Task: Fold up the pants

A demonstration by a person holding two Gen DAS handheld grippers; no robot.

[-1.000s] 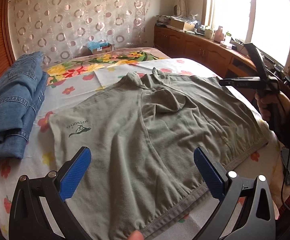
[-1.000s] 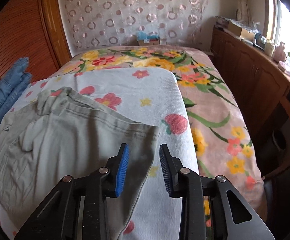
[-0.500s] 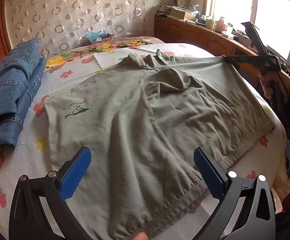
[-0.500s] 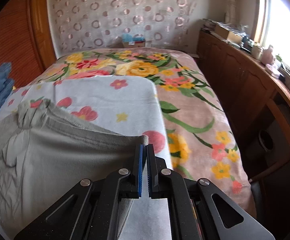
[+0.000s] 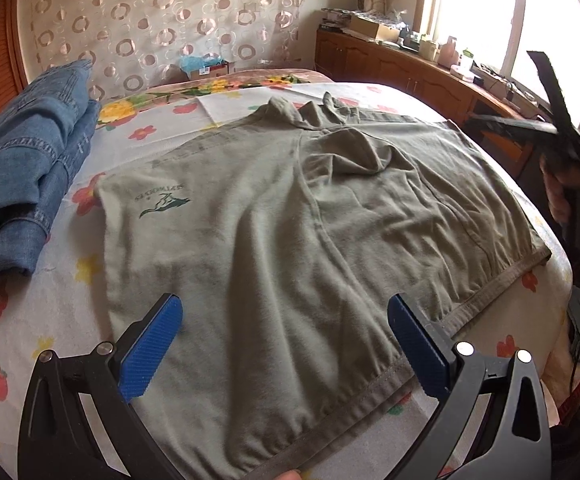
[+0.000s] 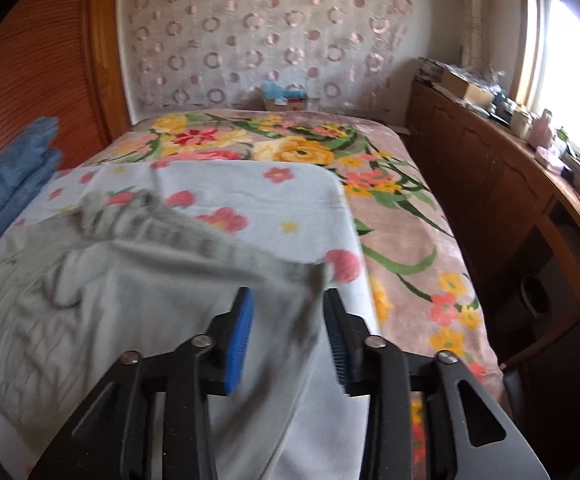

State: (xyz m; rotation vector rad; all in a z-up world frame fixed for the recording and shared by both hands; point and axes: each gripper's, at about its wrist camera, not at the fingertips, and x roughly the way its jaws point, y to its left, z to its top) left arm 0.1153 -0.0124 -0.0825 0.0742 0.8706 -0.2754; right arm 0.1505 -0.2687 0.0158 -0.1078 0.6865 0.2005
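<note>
Olive-grey shorts [image 5: 290,248] lie spread flat on the bed, waistband toward me, a green logo on the left leg. My left gripper [image 5: 285,344] is open, its blue pads wide apart just above the waistband. My right gripper [image 6: 287,332] is open over the shorts' far right corner [image 6: 306,276], which lies between its pads; the view is blurred. The right gripper also shows in the left wrist view [image 5: 530,124], off the bed's right side.
Folded blue jeans [image 5: 21,176] are stacked at the bed's left side. A flowered sheet [image 6: 257,208] covers the near bed, a floral blanket [image 6: 390,216] the far part. A wooden cabinet [image 6: 510,208] with clutter runs along the right under the window.
My right gripper was shut on the shorts' corner half a second ago and has now opened, letting it drop. The left gripper stays open over the waistband.
</note>
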